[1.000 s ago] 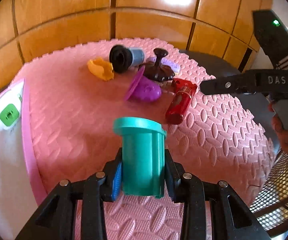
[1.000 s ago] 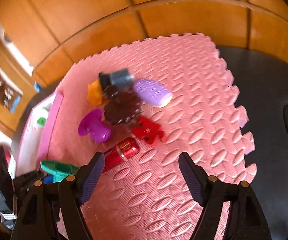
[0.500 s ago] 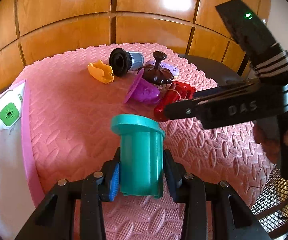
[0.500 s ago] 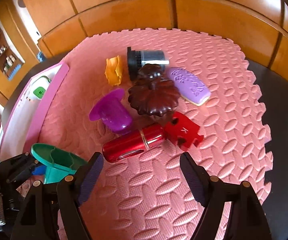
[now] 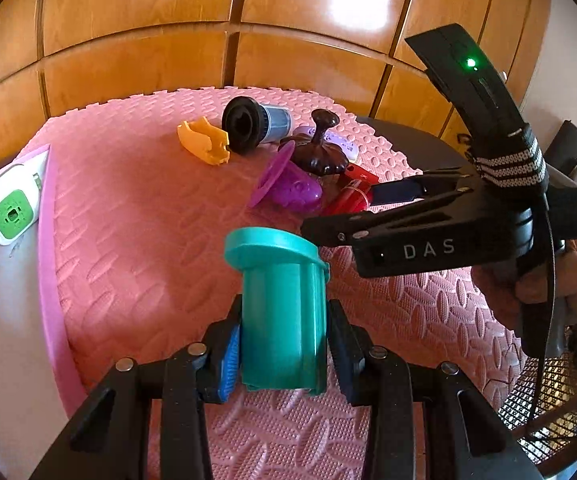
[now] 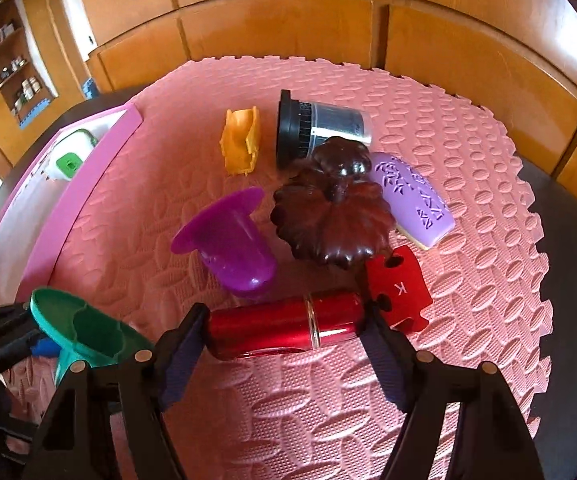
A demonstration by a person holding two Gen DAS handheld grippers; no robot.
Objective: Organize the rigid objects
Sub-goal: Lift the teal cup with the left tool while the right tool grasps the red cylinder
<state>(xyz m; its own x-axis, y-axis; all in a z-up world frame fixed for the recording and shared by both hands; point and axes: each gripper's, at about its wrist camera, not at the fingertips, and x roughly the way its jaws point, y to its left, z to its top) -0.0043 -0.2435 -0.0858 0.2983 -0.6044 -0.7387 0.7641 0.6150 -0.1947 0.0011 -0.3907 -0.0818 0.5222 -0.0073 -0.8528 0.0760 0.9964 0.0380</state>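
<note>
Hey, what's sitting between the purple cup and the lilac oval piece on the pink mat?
The dark brown flower-shaped lid lies between the purple cup and the lilac oval piece, seen best in the right wrist view.

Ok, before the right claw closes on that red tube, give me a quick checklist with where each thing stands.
1. Red metallic tube between the right claw's fingers: ok.
2. Right claw open: ok.
3. Red puzzle-shaped block apart from the right finger: not ok, it crowds that finger.
4. Purple cup away from the fingers: ok.
5. Left claw shut on teal cup: ok.
6. Pads touching the tube: cannot tell.
</note>
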